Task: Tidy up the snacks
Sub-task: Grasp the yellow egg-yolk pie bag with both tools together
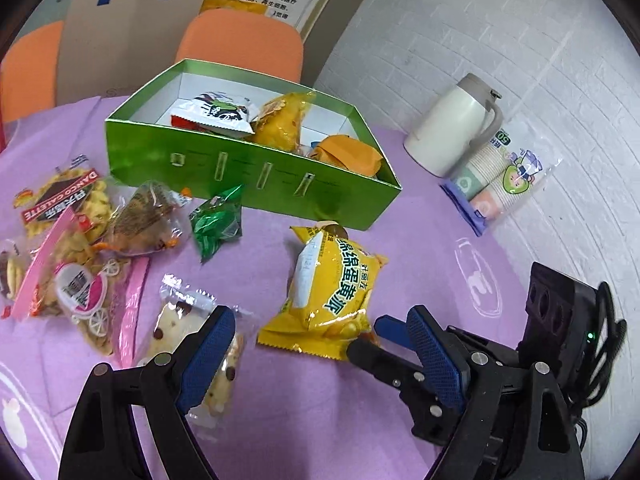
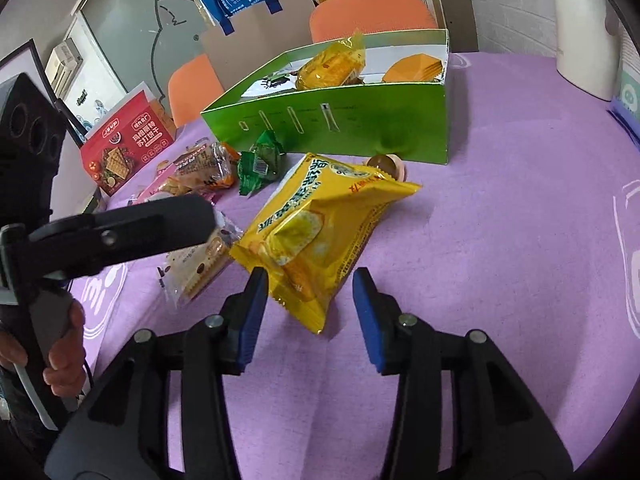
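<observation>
A yellow egg-yolk pie packet [image 1: 336, 284] [image 2: 320, 232] lies on the purple cloth in front of the green box [image 1: 248, 172] [image 2: 340, 120], which holds several snacks. My right gripper [image 2: 311, 276] [image 1: 374, 338] is open, its blue pads either side of the packet's near corner without pinching it. My left gripper [image 1: 320, 316] is open too, just short of the packet. Its left finger is over a clear-wrapped chocolate-chip biscuit [image 1: 180, 320] [image 2: 200, 268]. A green sweet packet [image 1: 218, 224] [image 2: 262, 164] lies near the box.
Several loose snack bags [image 1: 68, 240] are piled at the left. A white jug [image 1: 452, 128] and a pack of paper cups [image 1: 500, 184] stand by the wall on the right. A red biscuit box [image 2: 128, 140], a paper bag [image 1: 128, 40] and orange chairs [image 1: 240, 44] lie beyond.
</observation>
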Tool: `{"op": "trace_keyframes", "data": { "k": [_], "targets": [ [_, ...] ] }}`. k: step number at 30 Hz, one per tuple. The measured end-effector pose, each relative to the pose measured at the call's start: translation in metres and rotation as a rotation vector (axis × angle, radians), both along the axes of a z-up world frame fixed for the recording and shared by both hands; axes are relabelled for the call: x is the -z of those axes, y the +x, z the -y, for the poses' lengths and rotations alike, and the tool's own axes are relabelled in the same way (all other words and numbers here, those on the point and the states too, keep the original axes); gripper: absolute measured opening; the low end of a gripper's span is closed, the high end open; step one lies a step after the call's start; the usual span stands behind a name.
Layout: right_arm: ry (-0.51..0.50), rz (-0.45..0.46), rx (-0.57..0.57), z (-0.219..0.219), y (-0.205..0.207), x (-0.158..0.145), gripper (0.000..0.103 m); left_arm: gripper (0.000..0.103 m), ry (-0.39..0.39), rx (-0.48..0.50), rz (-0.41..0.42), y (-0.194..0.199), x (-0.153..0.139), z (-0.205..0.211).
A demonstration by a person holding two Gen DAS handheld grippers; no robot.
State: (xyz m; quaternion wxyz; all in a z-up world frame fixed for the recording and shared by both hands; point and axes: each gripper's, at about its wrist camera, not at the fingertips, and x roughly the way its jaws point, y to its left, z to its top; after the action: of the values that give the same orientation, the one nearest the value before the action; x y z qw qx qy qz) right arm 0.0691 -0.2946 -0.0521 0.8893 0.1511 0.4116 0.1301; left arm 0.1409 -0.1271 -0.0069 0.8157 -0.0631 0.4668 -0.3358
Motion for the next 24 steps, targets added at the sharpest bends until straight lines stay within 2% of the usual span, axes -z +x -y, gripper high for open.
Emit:
{"op": "trace_keyframes", "data": {
  "k": [2,6,8,10,11,13,15,18,24],
  "targets": [
    [0.000,-0.001,0.006,-0.003,0.005,0.000,0.054,0.089,0.023,0.003,-0.009,0.006,0.004,0.006],
    [0.009,-0.010,0.013,-0.005,0.015,0.005,0.054,0.088,0.008,0.015,-0.062,0.018,0.016,0.013],
    [0.017,-0.011,0.008,-0.006,0.018,0.006,0.054,0.081,0.013,0.020,-0.091,0.022,0.025,0.016],
    [0.022,-0.016,0.007,-0.006,0.021,0.009,0.054,0.064,0.019,0.047,-0.122,0.023,0.036,0.022],
    [0.021,-0.016,0.009,-0.006,0.021,0.009,0.054,0.061,0.023,0.063,-0.135,0.023,0.041,0.026],
    [0.012,-0.017,0.017,-0.007,0.022,0.008,0.053,0.057,0.014,0.062,-0.116,0.020,0.045,0.027],
    [0.002,-0.019,0.026,-0.007,0.020,0.007,0.039,0.049,0.014,0.065,-0.106,0.017,0.043,0.028],
    [0.028,-0.015,0.028,-0.005,0.015,0.004,0.032,0.042,0.045,0.074,-0.056,0.008,0.035,0.031],
    [-0.003,0.061,0.038,-0.007,0.004,-0.023,0.030,0.040,-0.002,0.061,0.002,0.002,0.010,0.024]
  ]
}}
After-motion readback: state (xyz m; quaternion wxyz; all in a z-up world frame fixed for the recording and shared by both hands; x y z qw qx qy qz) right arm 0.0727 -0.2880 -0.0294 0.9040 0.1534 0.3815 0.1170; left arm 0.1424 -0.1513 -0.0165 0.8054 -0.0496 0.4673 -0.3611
